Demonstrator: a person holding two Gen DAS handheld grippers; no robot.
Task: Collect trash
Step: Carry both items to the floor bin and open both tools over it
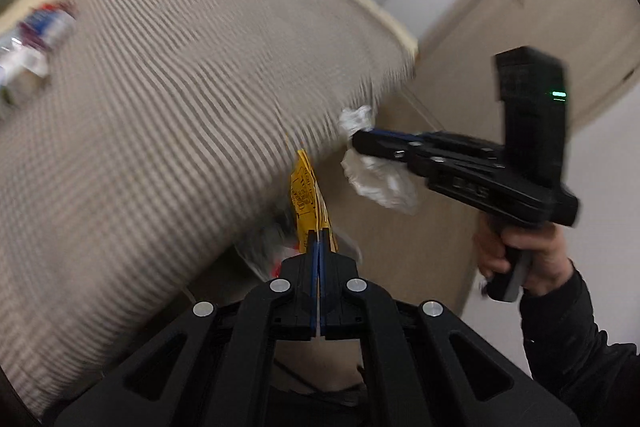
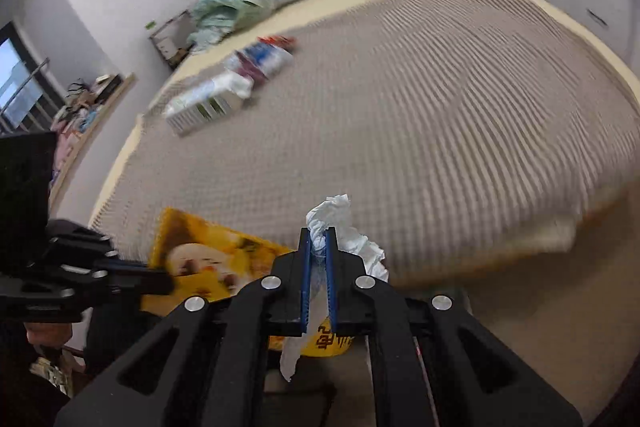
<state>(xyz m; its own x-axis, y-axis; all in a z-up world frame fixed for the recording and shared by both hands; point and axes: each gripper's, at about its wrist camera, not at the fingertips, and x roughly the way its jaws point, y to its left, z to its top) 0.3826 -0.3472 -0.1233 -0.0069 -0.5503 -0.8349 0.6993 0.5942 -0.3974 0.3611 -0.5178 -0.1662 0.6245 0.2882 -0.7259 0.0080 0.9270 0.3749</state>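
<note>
Yellow snack wrapper [image 1: 307,195] pinched in clamped left hand-held gripper [image 1: 319,239] | right hand-held gripper [image 2: 319,239] nipped on crumpled tissue [image 2: 332,215] | both off bed [image 2: 400,115] edge | step: carrying trash | nxt: find bin, release; more litter [image 2: 232,83] on bed

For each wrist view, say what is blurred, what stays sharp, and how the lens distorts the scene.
Left wrist view: ribbed bedspread smeared by motion, left claw sharp, door frame bowed. Right wrist view: items on bed blurred, right claw and white tissue crisp, bed edge curved.
</note>
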